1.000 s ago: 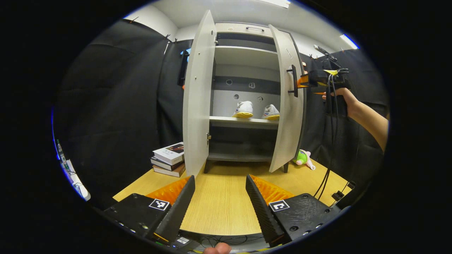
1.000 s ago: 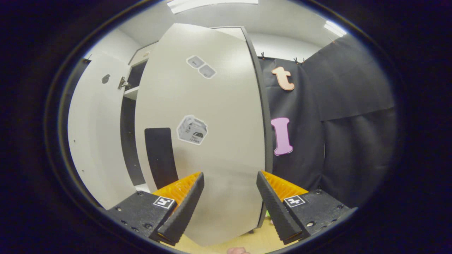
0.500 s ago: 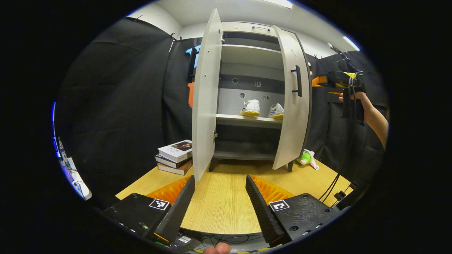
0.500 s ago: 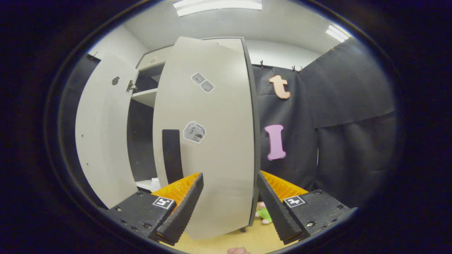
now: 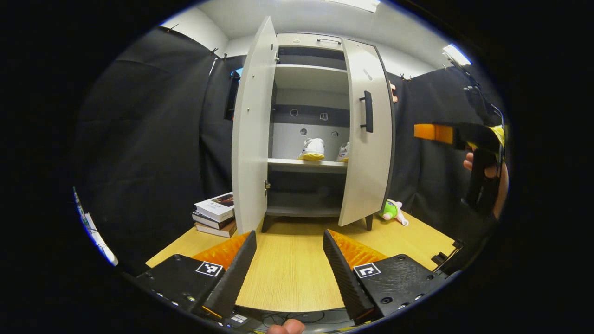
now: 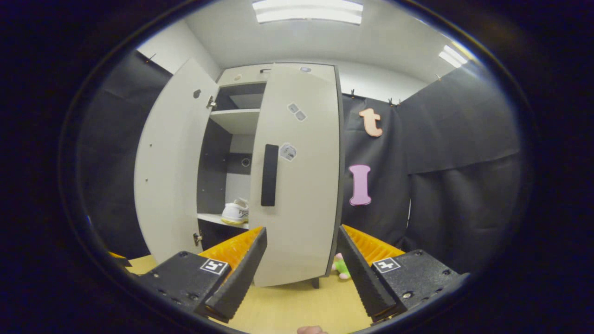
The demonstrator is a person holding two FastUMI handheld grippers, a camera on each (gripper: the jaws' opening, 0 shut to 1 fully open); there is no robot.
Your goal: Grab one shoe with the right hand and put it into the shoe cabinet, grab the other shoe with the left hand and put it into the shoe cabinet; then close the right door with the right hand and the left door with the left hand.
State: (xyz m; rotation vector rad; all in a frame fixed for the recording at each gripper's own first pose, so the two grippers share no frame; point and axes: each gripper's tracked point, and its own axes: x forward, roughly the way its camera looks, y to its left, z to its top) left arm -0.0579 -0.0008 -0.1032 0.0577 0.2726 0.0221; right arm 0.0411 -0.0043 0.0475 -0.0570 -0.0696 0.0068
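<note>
1. A light wooden table [image 5: 287, 273] carries everything; its grain runs away from the camera in the left gripper view.
2. A shoe cabinet [image 5: 306, 211] stands on it on short dark legs, toward the back.
3. A stack of books [image 5: 216, 214] lies on the table just left of the cabinet.
4. A green plush toy [image 5: 392, 211] lies on the table by the cabinet's right side.
5. Inside, the middle shelf [image 5: 306, 164] bears two white shoes [image 5: 313, 149] side by side.
</note>
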